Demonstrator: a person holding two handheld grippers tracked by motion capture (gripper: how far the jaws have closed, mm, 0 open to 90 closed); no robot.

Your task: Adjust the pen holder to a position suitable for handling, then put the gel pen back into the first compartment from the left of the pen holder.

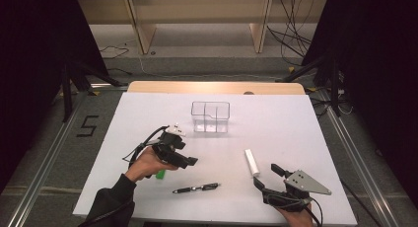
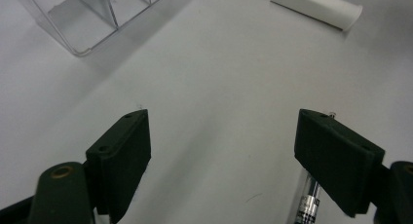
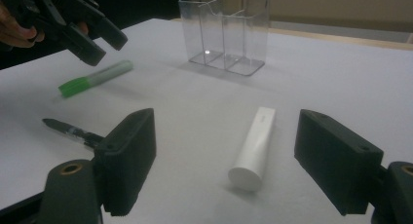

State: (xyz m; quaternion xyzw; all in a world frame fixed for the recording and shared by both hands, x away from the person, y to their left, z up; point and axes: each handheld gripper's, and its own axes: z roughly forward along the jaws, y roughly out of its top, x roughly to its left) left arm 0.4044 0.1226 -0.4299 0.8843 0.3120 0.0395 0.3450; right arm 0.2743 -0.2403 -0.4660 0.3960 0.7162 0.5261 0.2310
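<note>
- White table [image 1: 296, 123] with a wooden far edge stands on a grey floor; dark stands and cables are around it, and a "5" [image 1: 86, 126] is marked on the floor at its left.
- Clear box [image 1: 211, 116] with compartments stands upright on the far middle of the table. It is the landmark.
- White tube [image 1: 252, 162] lies flat, nearer to the person than the box and a little right of it.
- Black pen [image 1: 196, 188] lies flat, well nearer than the box, close to the near edge.
- Green marker [image 3: 95, 78] lies near and left of the box, just under the left hand.
- Left tongs [image 1: 191, 162] are held above the table, near-left of the box, wide open and holding nothing.
- Right tongs [image 1: 266, 176] are near-right of the box, just beside the tube's near end, wide open and holding nothing.
</note>
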